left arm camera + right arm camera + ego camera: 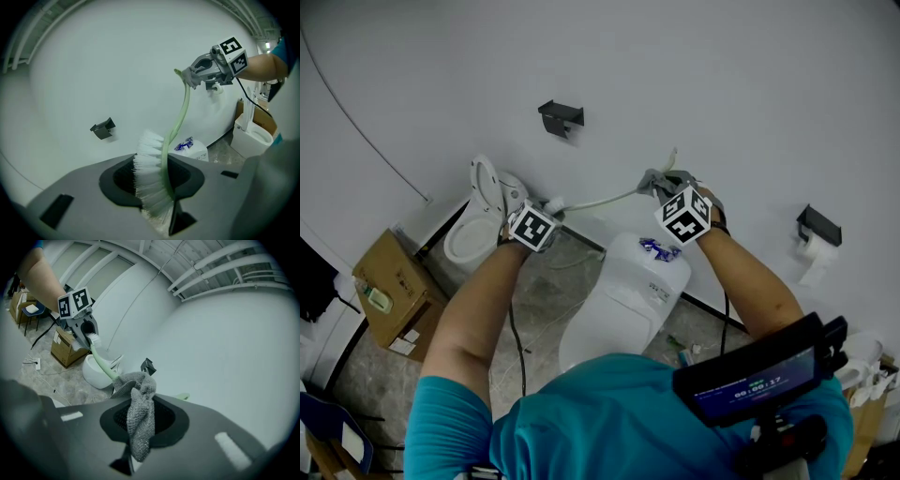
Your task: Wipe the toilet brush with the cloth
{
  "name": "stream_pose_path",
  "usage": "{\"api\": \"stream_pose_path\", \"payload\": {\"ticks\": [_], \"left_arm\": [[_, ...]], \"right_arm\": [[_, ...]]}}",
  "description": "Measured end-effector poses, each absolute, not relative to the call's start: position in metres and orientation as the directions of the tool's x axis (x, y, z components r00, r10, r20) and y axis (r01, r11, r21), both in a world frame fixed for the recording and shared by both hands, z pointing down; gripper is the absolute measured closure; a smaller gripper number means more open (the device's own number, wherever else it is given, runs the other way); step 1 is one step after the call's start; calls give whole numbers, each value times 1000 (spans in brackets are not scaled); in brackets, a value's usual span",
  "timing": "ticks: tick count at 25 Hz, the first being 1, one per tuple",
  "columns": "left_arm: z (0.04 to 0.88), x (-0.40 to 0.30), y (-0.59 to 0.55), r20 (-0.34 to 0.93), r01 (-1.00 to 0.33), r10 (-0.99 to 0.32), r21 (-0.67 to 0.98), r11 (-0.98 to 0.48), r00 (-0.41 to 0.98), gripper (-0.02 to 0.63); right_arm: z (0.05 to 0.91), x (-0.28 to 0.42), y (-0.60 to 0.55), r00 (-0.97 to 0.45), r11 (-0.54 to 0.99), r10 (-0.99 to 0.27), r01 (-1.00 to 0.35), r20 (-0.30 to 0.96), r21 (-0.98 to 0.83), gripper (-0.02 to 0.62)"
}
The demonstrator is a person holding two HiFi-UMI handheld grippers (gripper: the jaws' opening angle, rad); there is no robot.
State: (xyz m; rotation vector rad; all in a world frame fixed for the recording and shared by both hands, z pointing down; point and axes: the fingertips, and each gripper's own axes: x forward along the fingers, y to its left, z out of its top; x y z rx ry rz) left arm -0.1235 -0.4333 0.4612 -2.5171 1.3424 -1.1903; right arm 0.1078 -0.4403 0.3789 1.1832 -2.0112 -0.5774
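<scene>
The left tongs (159,206) are closed on the bristle end of the toilet brush (151,173), white bristles squeezed between the jaws and the pale green handle running off toward the right tongs (137,430), which are clamped on a grey knitted cloth (140,418) bunched around the handle near its far end; the green tip pokes out just past the cloth. In the head view the brush hangs roughly level in the air between the two tongs, above the cistern (652,272) of a white toilet (600,323) and close in front of a plain white wall (694,75). The wall carries a black bracket (561,115) and, off to the right, a black holder (818,223) with a toilet roll (815,262). A second white toilet bowl (469,246) stands by the wall on the left, beside a cardboard box (389,291). The floor (539,291) is grey stone-look tile with thin cables (29,363) trailing over it. White pipes (225,268) run under the ceiling
</scene>
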Motion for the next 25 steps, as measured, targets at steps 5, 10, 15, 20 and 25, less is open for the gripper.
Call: {"api": "stream_pose_path", "payload": {"ticks": [5,10,15,20,25], "left_arm": [[460,-126,-434,595,-681,-734,-389,-620,329,459],[459,-125,-435,581,-683,-738,-386,-620,342,459],[453,-126,-433,569,-666,-751,-420,-616,336,459],[456,-128,-431,577,-660,-747,-424,-620,331,459],[455,-126,-428,571,-648,-745,-429,-629,344,459]], "right_arm": [[375,119,-443,-300,462,-887,-558,351,690,566],[369,132,-448,-277,443,-896,-564,346,697,566],[364,143,-451,-258,426,-905,-562,340,709,566],[360,155,-456,-232,408,-913,-562,337,719,566],[353,166,-460,-208,390,-920,-552,331,737,566]]}}
